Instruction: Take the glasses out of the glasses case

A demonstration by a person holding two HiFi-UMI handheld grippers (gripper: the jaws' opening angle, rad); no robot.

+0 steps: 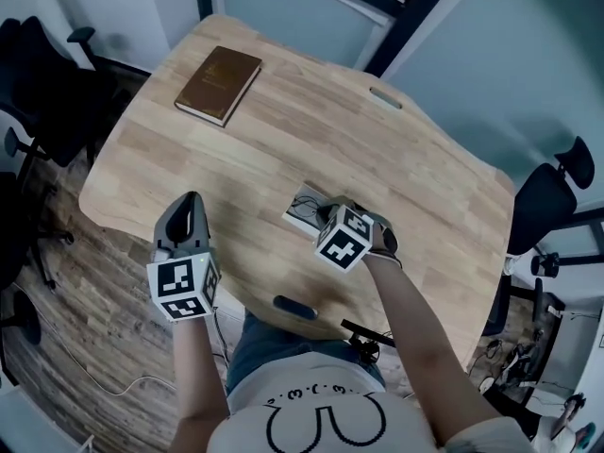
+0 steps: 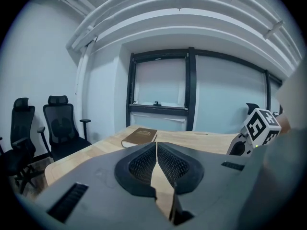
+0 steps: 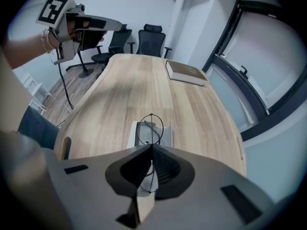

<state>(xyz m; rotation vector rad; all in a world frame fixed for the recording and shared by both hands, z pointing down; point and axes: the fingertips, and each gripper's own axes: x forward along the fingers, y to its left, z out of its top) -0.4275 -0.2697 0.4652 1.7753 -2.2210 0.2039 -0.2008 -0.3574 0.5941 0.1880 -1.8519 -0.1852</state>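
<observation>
The open glasses case (image 1: 304, 208) lies on the wooden table (image 1: 396, 177), near its front edge. In the right gripper view the case (image 3: 133, 134) sits just beyond the jaws, pale with a grey lining. My right gripper (image 3: 152, 147) points steeply down over it and is shut on the thin wire-framed glasses (image 3: 151, 128); one round lens ring stands up past the fingertips, above the case. In the head view the right gripper (image 1: 330, 217) is largely hidden under its marker cube. My left gripper (image 1: 192, 201) hangs in the air at the table's left front, shut and empty (image 2: 156, 145).
A brown book (image 1: 219, 83) lies at the far left of the table, also seen as the book (image 2: 140, 135) and the book (image 3: 186, 72). Black office chairs (image 1: 42, 92) stand left of the table; another chair (image 1: 552, 192) is at the right. A cable slot (image 1: 294, 307) is cut near the front edge.
</observation>
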